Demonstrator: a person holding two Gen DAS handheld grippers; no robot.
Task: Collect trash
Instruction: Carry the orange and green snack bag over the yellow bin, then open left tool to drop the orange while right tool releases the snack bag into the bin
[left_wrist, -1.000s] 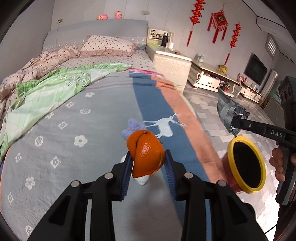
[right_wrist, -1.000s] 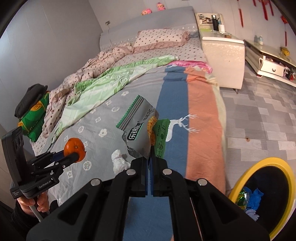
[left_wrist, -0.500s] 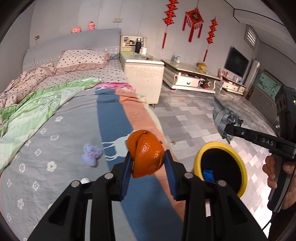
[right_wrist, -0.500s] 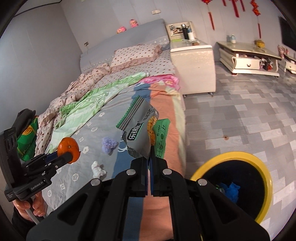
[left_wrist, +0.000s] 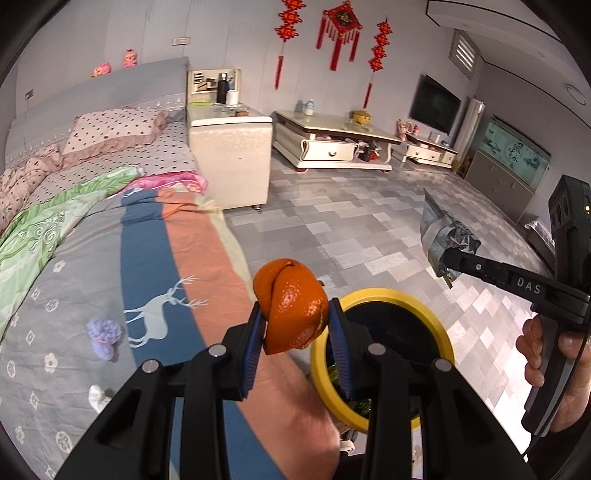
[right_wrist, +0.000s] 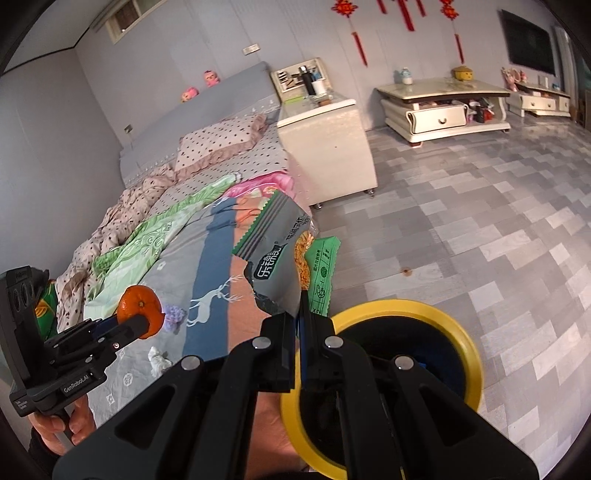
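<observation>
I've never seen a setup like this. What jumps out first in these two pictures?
Probably the bright orange peel, pinched between the blue pads of the left gripper just beside the yellow-rimmed bin on the floor by the bed. Next, the grey-green snack wrapper sticking up from the tightly shut right gripper, also close to that bin.

The right gripper (right_wrist: 297, 314) pinches a snack wrapper (right_wrist: 280, 254) beside the yellow-rimmed bin (right_wrist: 469, 354).
</observation>
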